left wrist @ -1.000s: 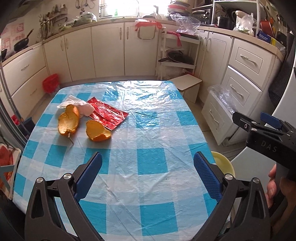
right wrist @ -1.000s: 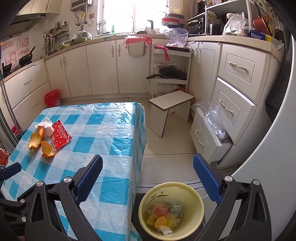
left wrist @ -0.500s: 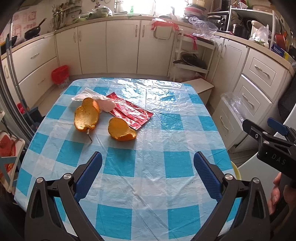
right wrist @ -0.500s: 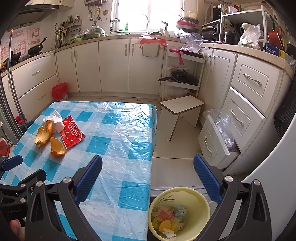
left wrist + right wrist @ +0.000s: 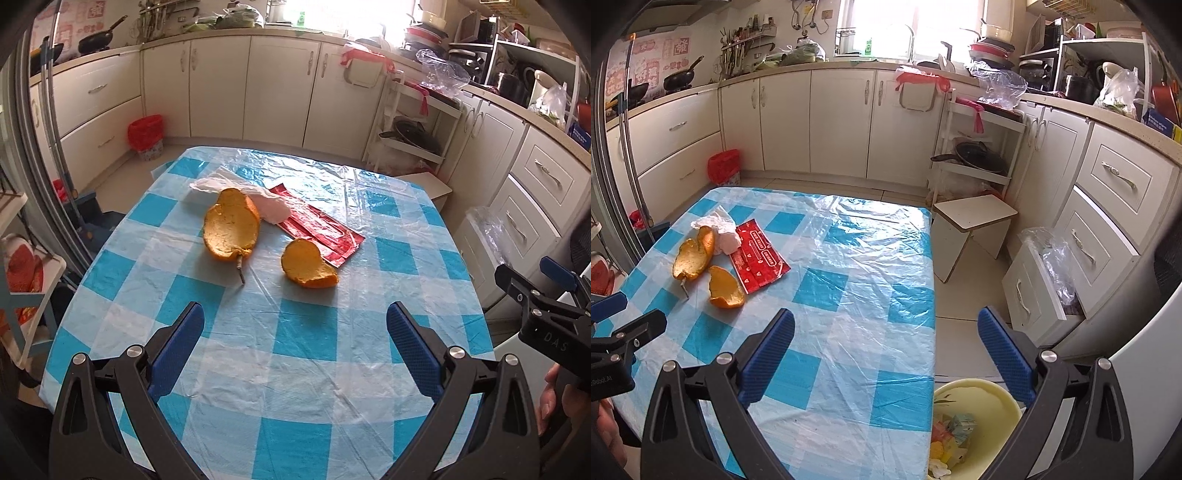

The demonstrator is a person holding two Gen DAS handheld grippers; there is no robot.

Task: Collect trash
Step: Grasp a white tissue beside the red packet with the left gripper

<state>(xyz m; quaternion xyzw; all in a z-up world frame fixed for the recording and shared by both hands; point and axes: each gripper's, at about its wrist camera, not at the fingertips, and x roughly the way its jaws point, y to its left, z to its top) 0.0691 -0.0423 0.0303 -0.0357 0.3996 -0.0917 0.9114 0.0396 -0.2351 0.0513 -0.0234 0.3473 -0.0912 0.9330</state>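
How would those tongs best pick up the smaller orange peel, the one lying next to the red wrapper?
Probably by its raised rim. The smaller peel lies curved like a shallow cup, edge standing up off the tablecloth. The open left tongs could come from above on the near side, one finger inside the cup and one outside, clear of the red wrapper.

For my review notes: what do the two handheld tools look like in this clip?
Both match: the left tool and right tool have black skeletal plastic frames with cut-out slots, silver round bolts and blue ribbed finger pads. Seen side-on, the right tool's black body carries white "DAS" lettering. No cables or sleeves show.
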